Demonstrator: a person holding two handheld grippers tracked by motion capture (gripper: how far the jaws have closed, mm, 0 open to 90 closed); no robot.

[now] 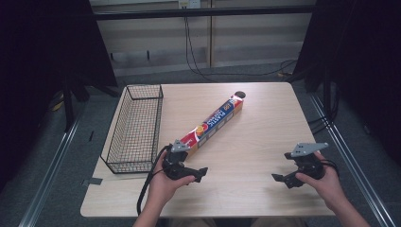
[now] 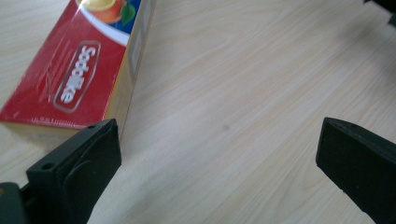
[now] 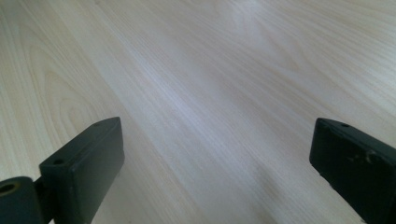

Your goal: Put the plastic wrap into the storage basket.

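Note:
A long red, blue and yellow plastic-wrap box lies diagonally across the middle of the wooden table. Its near red end appears at the upper left of the left gripper view. My left gripper rests low on the table just right of that near end, jaws wide apart with nothing between them. My right gripper sits at the front right of the table, pointing left, open over bare wood.
A black wire basket stands along the table's left edge, close to the left hand. A small dark round hole sits at the box's far end. Cables run on the floor behind the table.

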